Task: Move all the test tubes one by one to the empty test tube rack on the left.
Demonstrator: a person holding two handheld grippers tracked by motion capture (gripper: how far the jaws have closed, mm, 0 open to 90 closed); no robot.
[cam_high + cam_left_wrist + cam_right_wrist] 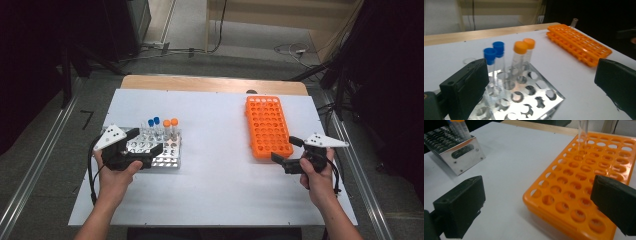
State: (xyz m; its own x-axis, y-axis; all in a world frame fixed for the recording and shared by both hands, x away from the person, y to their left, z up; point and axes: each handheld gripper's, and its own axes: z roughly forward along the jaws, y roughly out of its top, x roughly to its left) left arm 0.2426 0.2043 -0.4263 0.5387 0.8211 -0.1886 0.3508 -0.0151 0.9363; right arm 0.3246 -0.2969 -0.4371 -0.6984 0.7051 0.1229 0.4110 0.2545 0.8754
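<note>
So both my claws are spread wide with nothing between the jaws. My left claw (pixel 142 142) sits right over the near edge of the metal rack (pixel 167 159), and my right claw (pixel 286 150) hangs just off the near corner of the orange rack (pixel 267 125), not touching it.

Taking the metal rack as the landmark: four capped tubes stand in its far rows, two blue-capped tubes (pixel 494 53) and two orange-capped tubes (pixel 524 46) side by side. The orange rack lies well apart from it, across the white table (pixel 215 170).

My guess on handling: these tubes are light, stiff clear plastic, smooth and a bit slippery on the barrel, and they lean loosely in the holes. I'd pinch one just under the cap, where there's a lip to catch on, and lift straight up so it doesn't snag the plate.

Hard to make out: the tubes' lower ends are lost behind my own jaw and the shiny plate's reflections, so I can't say how deep they sit. There's one clear uncapped tube (pixel 583 132) at the orange rack's far end, top cut off in the right gripper view.
</note>
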